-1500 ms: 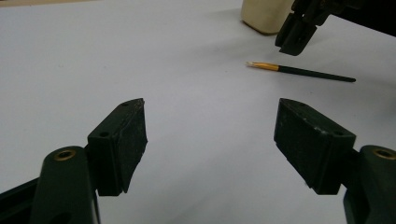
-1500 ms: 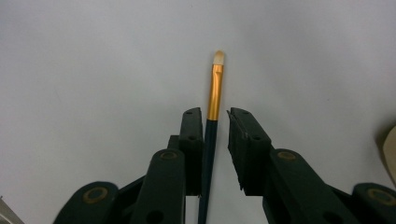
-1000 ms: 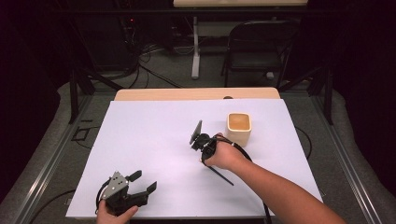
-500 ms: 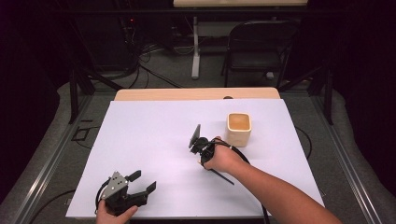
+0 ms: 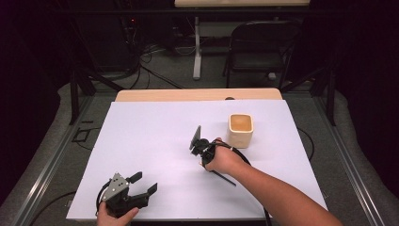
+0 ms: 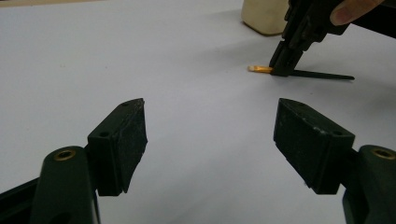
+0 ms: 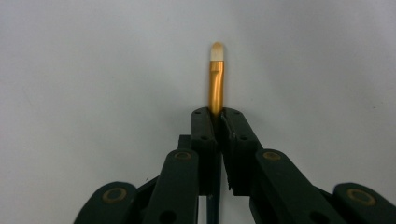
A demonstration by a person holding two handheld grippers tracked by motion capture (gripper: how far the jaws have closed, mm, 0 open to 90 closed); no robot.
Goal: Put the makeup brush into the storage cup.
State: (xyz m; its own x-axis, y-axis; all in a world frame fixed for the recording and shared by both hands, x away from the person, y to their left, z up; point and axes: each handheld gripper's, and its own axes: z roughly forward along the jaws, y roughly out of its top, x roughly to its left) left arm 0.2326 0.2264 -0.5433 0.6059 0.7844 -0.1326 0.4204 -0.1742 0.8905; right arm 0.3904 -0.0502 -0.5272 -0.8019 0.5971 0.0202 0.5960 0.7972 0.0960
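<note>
Right tongs [image 7: 218, 122], jaws having just closed, clamp a small paintbrush [image 7: 215, 84] at its gold ferrule; the pale bristle tip projects just beyond the jaw ends, the dark handle trailing behind over the white table [image 5: 141, 141]. A cream square cup [image 5: 241, 129] stands near, apparently untouched. Left tongs [image 5: 141, 184] rest open, well apart, holding nothing.

Right gripper [image 7: 217, 116] jaws have just been closing and now pinch a paintbrush [image 7: 215, 88] between the pads. Gold ferrule and pale, rounded bristle tip stick out straight beyond the jaw tips. Dark handle runs back between the jaws toward the near edge. White table surface [image 7: 93, 70] lies behind the brush.
</note>
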